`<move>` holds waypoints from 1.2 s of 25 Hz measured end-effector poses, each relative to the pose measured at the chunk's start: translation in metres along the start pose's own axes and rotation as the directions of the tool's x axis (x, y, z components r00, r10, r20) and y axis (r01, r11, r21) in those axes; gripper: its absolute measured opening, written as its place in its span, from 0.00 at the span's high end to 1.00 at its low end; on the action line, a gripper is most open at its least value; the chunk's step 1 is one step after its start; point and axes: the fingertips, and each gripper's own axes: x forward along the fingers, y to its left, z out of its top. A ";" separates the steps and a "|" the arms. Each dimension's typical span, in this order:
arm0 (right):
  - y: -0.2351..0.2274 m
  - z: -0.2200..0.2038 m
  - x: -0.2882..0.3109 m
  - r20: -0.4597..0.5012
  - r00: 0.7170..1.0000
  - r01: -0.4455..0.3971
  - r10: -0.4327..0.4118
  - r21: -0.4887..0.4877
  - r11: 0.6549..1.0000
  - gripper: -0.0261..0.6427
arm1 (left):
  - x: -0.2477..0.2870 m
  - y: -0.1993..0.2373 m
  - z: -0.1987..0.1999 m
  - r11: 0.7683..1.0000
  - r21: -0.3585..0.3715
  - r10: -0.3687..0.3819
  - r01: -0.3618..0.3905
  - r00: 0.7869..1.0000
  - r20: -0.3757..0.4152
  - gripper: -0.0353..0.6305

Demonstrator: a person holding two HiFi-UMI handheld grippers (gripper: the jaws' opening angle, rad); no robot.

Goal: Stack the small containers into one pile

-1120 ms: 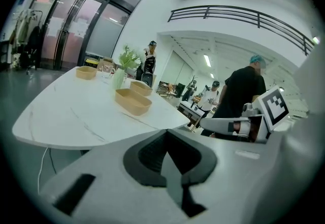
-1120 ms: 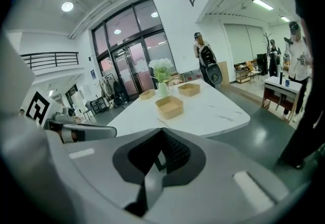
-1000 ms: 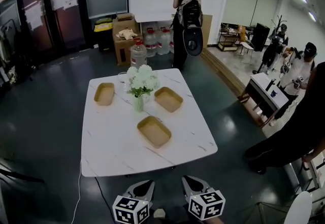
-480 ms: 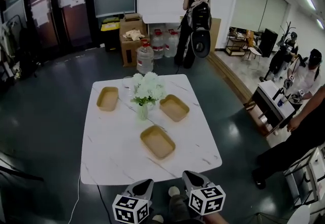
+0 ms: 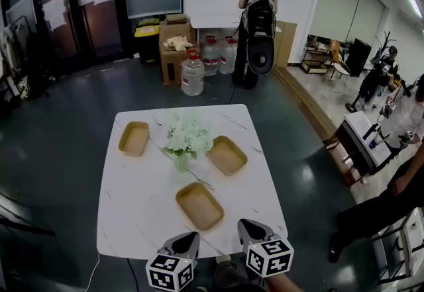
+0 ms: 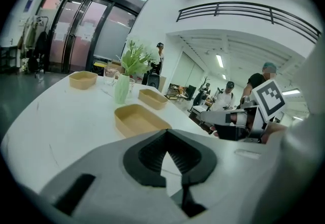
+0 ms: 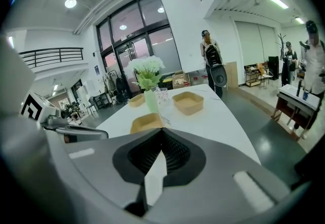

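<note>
Containers [image 5: 199,206] spread on table [image 5: 132,214], left tongs [image 5: 189,240], right tongs [image 5: 246,227] closed (both empty).

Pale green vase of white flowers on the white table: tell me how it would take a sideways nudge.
The pale green vase is narrow and upright under a wide bunch of white flowers, so it probably tips easily. It looks glassy, so likely fragile. On the smooth white table it might slide first.

White flowers [image 5: 187,137] centre a marble table [image 5: 136,208].
Top centre, a person [image 5: 258,19] wearing a backpack stands beside water jugs [image 5: 211,57].
</note>
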 end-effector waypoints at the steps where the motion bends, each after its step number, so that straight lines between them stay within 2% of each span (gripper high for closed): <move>1: -0.004 0.005 0.005 -0.003 1.000 -0.004 0.004 -0.001 1.000 0.96 | 0.005 0.002 0.004 1.000 -0.005 0.005 -0.005 1.000 0.000 0.96; 16: -0.057 0.050 0.070 -0.063 0.995 -0.077 0.075 -0.030 0.997 0.96 | 0.074 0.017 0.050 0.996 -0.052 0.073 -0.073 0.997 0.007 0.96; 24: -0.092 0.063 0.099 -0.081 0.994 -0.078 0.074 -0.047 0.996 0.96 | 0.108 0.019 0.067 0.992 -0.066 0.108 -0.105 0.994 0.033 0.96; 30: -0.109 0.083 0.119 -0.069 0.995 -0.075 0.067 -0.119 0.990 0.96 | 0.128 0.022 0.084 0.990 -0.057 0.132 -0.129 0.990 0.052 0.96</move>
